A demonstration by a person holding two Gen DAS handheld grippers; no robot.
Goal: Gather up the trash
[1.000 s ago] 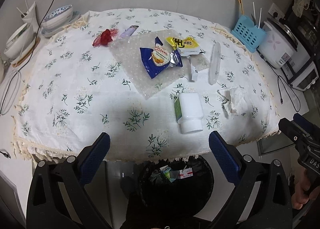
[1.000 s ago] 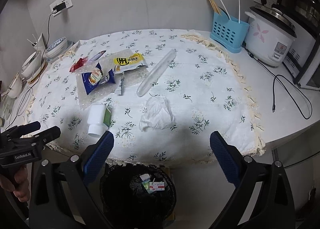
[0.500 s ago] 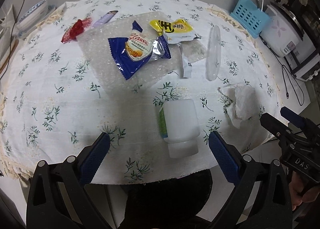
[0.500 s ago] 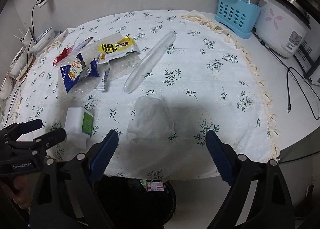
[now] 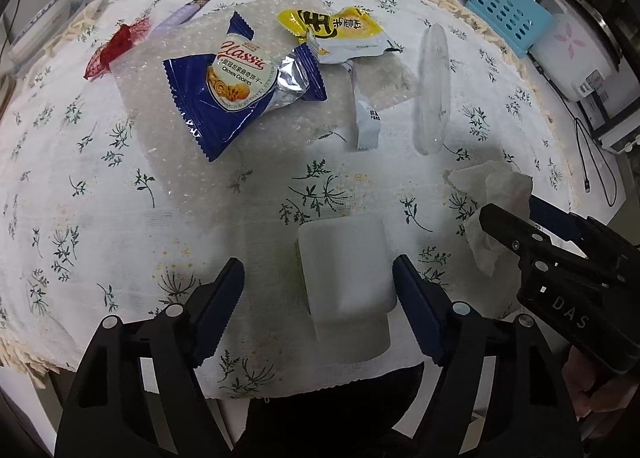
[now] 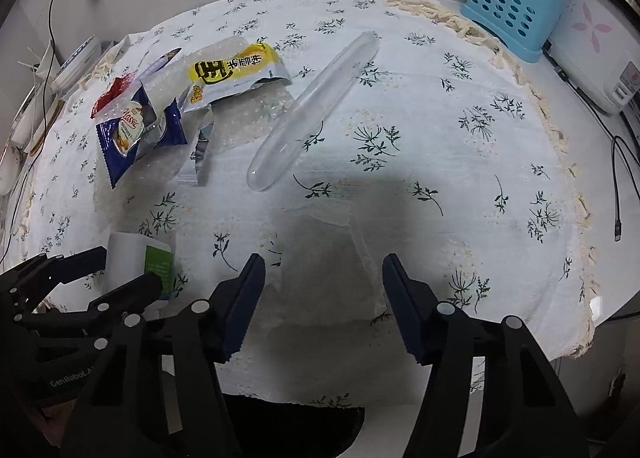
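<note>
At lower centre, my left hand-held gripper (image 5: 318, 290) is closing around the white bottle (image 5: 344, 282) untouched, while my right hand-held gripper (image 6: 324, 286) is closing over the crumpled tissue (image 6: 328, 270).

1. The white plastic bottle (image 5: 344, 262) lies near the front edge of the flowered tablecloth (image 5: 100, 185).
2. The crumpled white tissue (image 5: 496, 197) lies to its right.
3. The blue cookie wrapper (image 5: 240, 85) lies behind, on the clear bubble wrap (image 5: 160, 105).
</note>
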